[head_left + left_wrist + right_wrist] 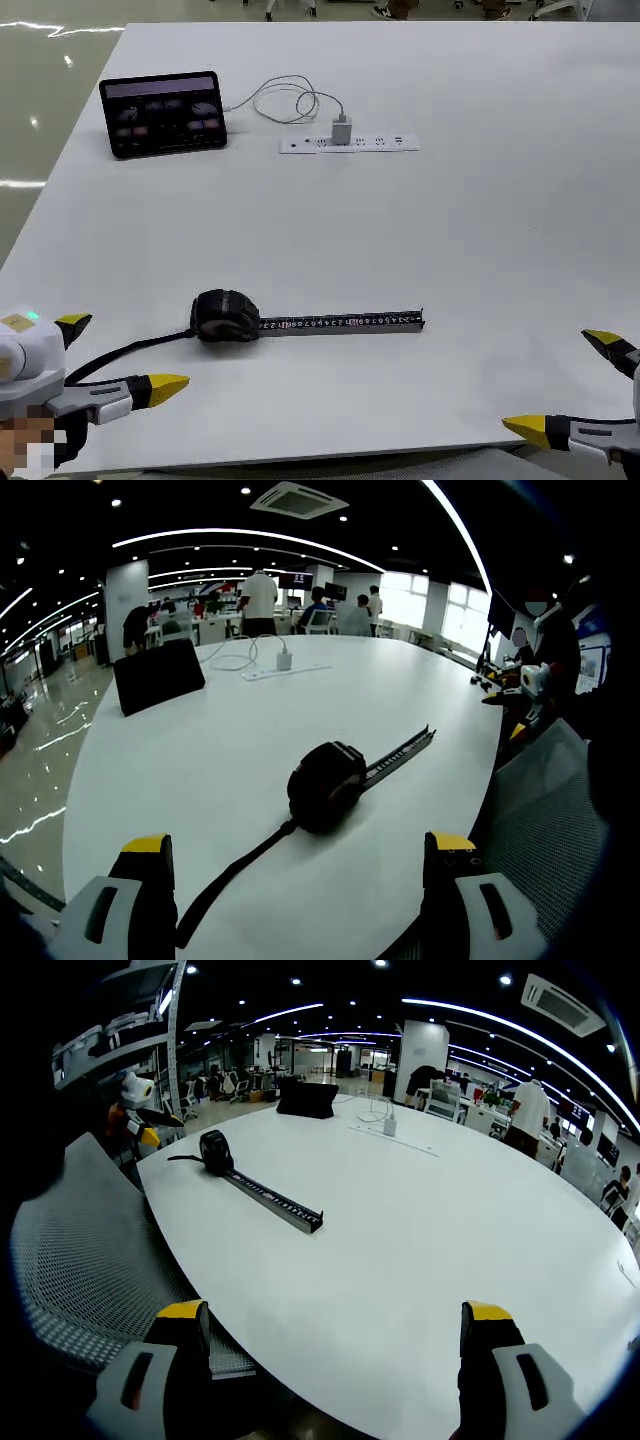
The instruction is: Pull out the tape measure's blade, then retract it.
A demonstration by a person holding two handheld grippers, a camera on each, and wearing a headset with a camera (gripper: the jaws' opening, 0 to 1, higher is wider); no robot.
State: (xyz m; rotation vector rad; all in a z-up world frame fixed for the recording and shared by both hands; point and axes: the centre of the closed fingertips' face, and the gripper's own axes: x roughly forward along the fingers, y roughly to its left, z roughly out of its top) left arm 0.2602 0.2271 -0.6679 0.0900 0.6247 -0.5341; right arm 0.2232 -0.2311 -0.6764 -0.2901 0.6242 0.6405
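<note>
The black rubber-cased tape measure (225,316) lies on the white tabletop (400,230), its dark numbered blade (340,322) already drawn out flat. My yellow-tipped left gripper (122,352) and right gripper (562,382) hover spread wide, holding nothing. By my reckoning, only the retraction is left.

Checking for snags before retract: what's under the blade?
The blade lies flat on the white table; nothing else seen under it. What is beneath the case is covered.
</note>
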